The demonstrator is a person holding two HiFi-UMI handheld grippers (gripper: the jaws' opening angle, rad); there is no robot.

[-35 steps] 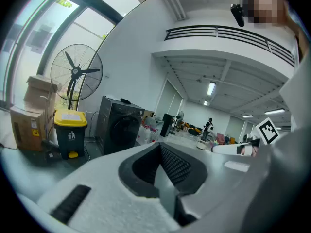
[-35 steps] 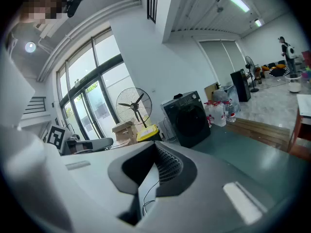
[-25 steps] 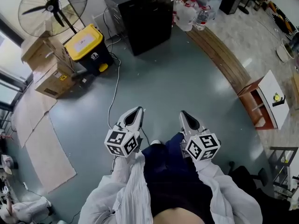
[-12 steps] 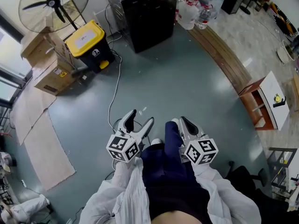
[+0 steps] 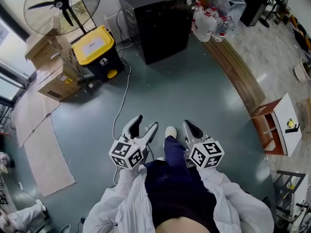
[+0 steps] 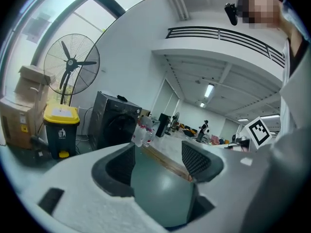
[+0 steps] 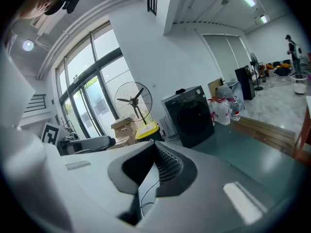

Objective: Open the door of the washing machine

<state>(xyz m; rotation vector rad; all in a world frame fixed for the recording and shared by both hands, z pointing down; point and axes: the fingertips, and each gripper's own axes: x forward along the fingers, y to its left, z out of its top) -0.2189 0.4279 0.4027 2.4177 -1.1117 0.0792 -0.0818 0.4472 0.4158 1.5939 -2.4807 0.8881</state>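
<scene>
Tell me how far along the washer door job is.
Nothing done yet: the washing machine door looks closed. In hand: both claws over the floor, well short of it; the left claw, empty, has just been opening, the right claw is shut. Left: reach the door, grip it, pull it open.

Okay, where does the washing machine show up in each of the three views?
Head view: the washing machine is at top centre, a black box by the wall.
Left gripper view: washing machine left of centre, halfway up.
Right gripper view: washing machine just right of centre, door facing the camera.
Shared landmark: the yellow-lidded bin, just left of it in all three.
</scene>
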